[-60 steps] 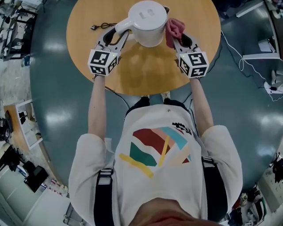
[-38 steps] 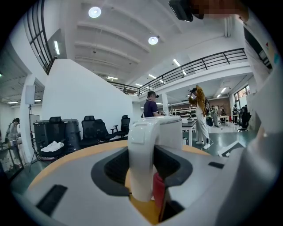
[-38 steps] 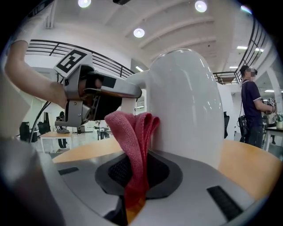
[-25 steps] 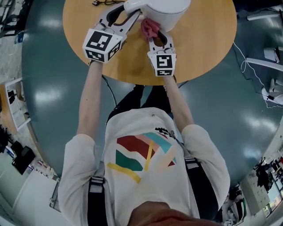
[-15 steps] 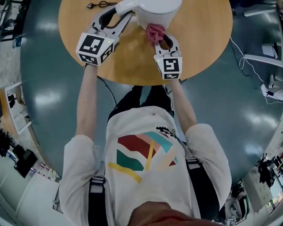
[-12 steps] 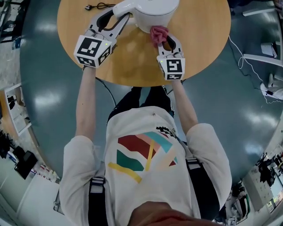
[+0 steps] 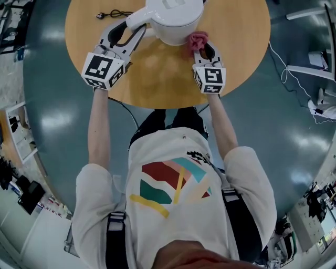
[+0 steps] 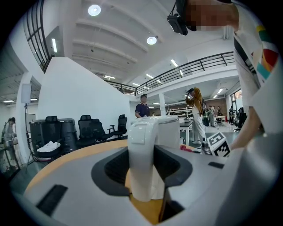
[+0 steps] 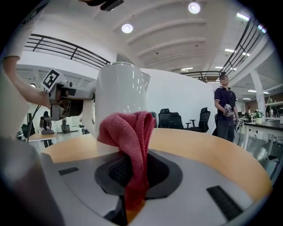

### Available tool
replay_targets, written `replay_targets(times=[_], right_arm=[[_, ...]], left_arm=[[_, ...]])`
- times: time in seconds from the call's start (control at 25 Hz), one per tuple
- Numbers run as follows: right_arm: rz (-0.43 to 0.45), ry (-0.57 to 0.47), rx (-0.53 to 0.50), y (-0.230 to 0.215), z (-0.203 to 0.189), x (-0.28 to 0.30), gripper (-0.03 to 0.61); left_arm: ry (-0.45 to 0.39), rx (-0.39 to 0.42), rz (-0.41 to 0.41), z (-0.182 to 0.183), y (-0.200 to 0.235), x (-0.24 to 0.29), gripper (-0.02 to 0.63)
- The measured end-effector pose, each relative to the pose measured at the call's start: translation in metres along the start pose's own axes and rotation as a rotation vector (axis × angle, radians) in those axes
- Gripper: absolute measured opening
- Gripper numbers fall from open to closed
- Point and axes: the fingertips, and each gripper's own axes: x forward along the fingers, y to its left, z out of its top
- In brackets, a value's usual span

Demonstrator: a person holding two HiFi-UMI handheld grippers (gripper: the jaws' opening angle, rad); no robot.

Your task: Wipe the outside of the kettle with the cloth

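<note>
kettle (image 7: 173,21): far side cut off by the head view's top edge; handle partly covered by the left tool (image 7: 132,30).
counter (image 7: 157,79): far rim out of frame.
cloth (image 7: 198,38): lower end sunk between the jaws of the right tool (image 7: 203,48); it masks the kettle's base in the right gripper view.
cable (image 7: 113,14): plug too small to make out.

Round wooden table (image 7: 241,58) — black cord (image 7: 116,14) atop.

Your kettle (image 7: 175,21) sat at the table's (image 7: 157,79) far side, its handle (image 7: 137,20) poking left, gripped in your left gripper (image 7: 135,26). Your right gripper (image 7: 202,48) was on the kettle's right, pinching the cloth (image 7: 198,38) against its wall. A cord (image 7: 113,14) lay far-left.
</note>
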Motion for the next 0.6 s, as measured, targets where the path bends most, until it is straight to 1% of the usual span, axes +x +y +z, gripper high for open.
replay_targets(times=[0.16,0.28,0.4,0.52,0.6], right_arm=[[-0.028,0.011,0.020,-0.025,-0.002,0.014,0.046],[-0.033,0.014,0.026,-0.038,0.002,0.027,0.048],[-0.032,0.012,0.037,-0.042,0.004,0.036,0.046],[-0.039,0.014,0.052,-0.044,-0.003,0.039,0.046],[-0.048,0.016,0.045,-0.048,-0.001,0.039,0.048]], left_arm=[[0.010,0.008,-0.016,-0.002,0.001,0.001,0.204],[0.009,0.010,-0.022,-0.001,0.002,0.002,0.204],[0.004,0.008,-0.027,0.000,0.004,0.004,0.204],[-0.001,0.010,-0.035,-0.004,0.005,0.005,0.204],[-0.004,0.015,-0.039,-0.004,0.006,0.006,0.204]])
